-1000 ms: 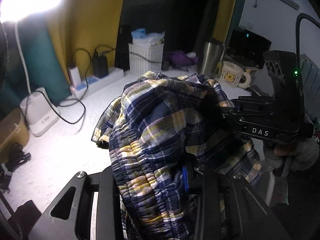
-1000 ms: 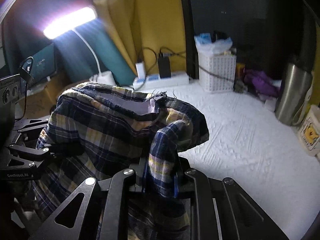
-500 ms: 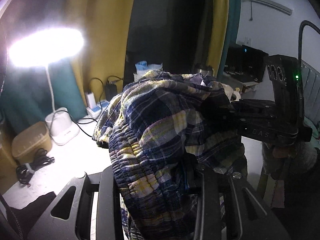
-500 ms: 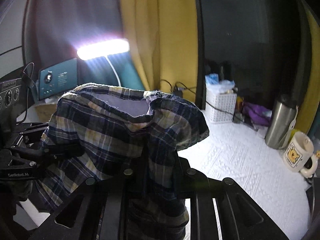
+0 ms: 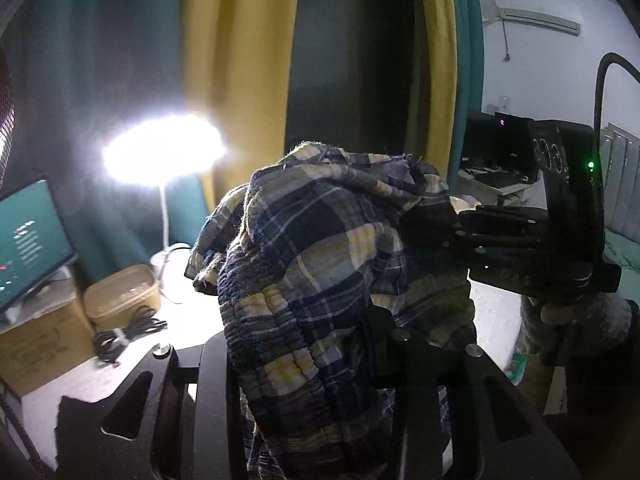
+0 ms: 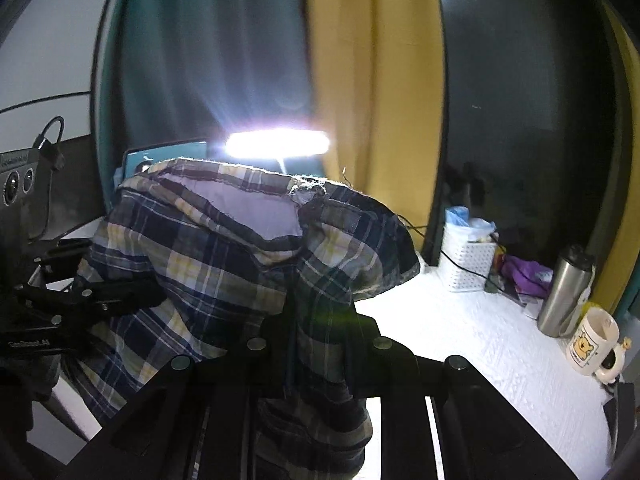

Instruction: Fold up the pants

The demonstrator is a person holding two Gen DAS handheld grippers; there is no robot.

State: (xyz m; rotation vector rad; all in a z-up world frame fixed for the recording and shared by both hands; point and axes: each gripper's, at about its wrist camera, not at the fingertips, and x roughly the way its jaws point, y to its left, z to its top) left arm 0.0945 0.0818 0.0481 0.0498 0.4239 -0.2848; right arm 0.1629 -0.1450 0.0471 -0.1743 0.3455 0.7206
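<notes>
The plaid pants (image 5: 320, 264), navy, yellow and white, hang bunched between my two grippers, lifted off the white table. My left gripper (image 5: 320, 364) is shut on the elastic waistband, which drapes over its fingers. My right gripper shows at the right of the left wrist view (image 5: 424, 228), pinching the cloth. In the right wrist view the pants (image 6: 224, 264) cover my right gripper (image 6: 320, 340), which is shut on them. My left gripper (image 6: 132, 292) grips the cloth at the left.
A white textured table (image 6: 500, 344) lies below right, with a white basket (image 6: 468, 256), steel flask (image 6: 564, 292), bear mug (image 6: 592, 340) and purple cloth (image 6: 524, 272). A bright desk lamp (image 5: 160, 152), a tan box (image 5: 120, 292), coiled cables (image 5: 124, 336) and a monitor (image 5: 28, 236) stand at the left.
Both grippers have risen with the pants. The views tilt upward, showing more curtain and less table. The grips have not changed.
</notes>
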